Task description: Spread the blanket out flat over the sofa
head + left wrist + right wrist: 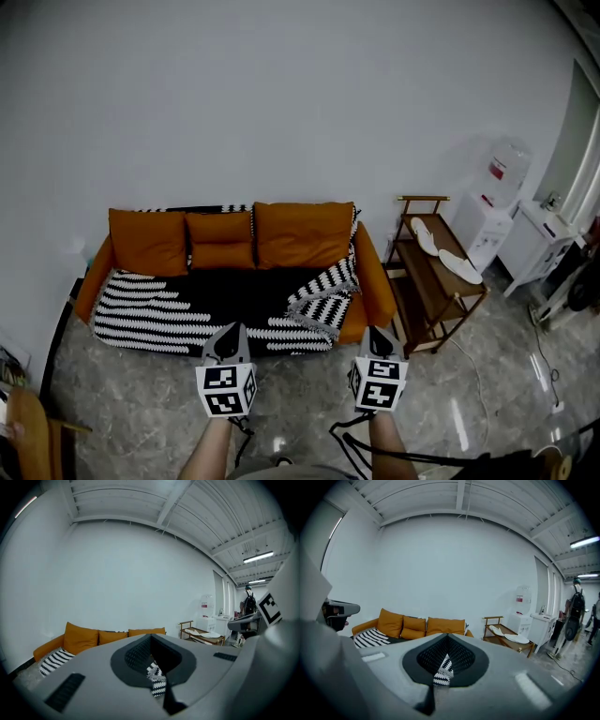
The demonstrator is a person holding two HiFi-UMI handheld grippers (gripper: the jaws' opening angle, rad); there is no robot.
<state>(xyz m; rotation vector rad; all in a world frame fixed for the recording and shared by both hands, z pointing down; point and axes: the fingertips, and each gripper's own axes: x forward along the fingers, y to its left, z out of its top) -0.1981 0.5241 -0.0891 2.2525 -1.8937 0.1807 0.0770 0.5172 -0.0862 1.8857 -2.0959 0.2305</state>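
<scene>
An orange sofa (pixel 377 281) stands against the white wall with three orange cushions (pixel 148 241) along its back. A black-and-white zigzag blanket (pixel 178 314) covers the seat and hangs over the front. Its right corner (pixel 323 295) is folded back into a bunched flap with a fringe. My left gripper (pixel 230 336) and right gripper (pixel 377 336) hover over the floor in front of the sofa, apart from the blanket, both shut and empty. The left gripper (pixel 151 638) and the right gripper (pixel 447 638) show jaws closed to a point, with the blanket flap (pixel 443 670) far beyond.
A wooden rack (pixel 427 281) with white slippers (pixel 459 265) stands right of the sofa. Beyond it are a water dispenser (pixel 497 202) and a white cabinet (pixel 548 234). A cable (pixel 544 361) trails on the marble floor. A wooden chair (pixel 28 436) is at bottom left. A person (pixel 574 616) stands far right.
</scene>
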